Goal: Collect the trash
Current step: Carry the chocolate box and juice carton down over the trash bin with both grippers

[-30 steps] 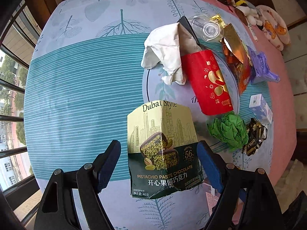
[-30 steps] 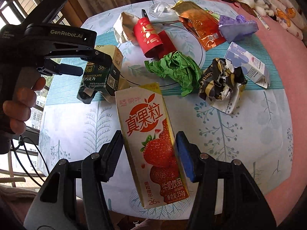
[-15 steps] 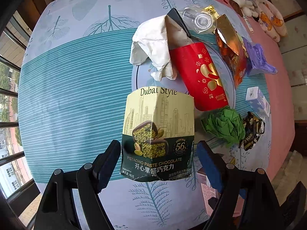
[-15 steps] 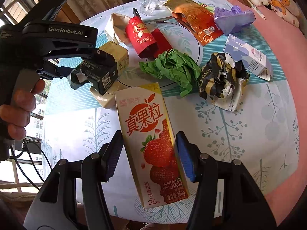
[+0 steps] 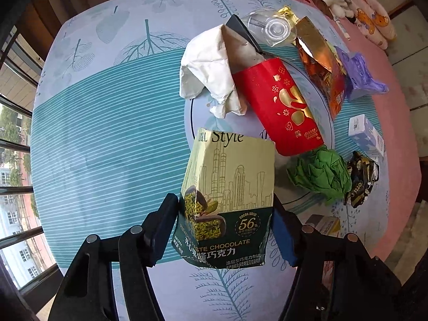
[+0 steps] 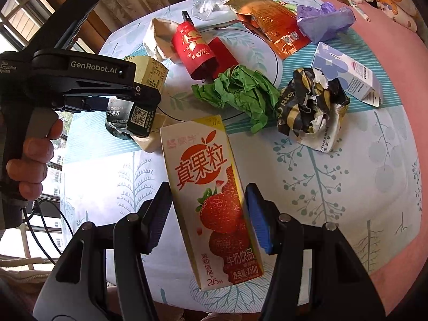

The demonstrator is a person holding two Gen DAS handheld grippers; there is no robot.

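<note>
My left gripper [image 5: 224, 227] is shut on a green and cream pistachio chocolate box [image 5: 230, 200] and holds it above the table; the box looks dented on its left side. It also shows in the right wrist view [image 6: 133, 107], gripped at the left. My right gripper [image 6: 208, 214] is shut on a strawberry milk drink carton [image 6: 214, 200], held above the near table edge. More trash lies on the table: a red pouch [image 5: 281, 107], a green crumpled paper [image 5: 321, 174], a white crumpled paper [image 5: 208, 69].
A black and gold wrapper [image 6: 310, 104], a blue and white carton [image 6: 347, 72], a purple bag [image 6: 323, 21], an orange foil bag [image 6: 270, 18] and a clear plastic cup [image 5: 275, 29] lie on the round table [image 5: 107, 133]. Plush toys [image 5: 369, 24] lie behind. Windows are at left.
My left gripper has closed on the chocolate box, which now sits tilted and squeezed between the fingers. The right gripper holds the carton as before.
</note>
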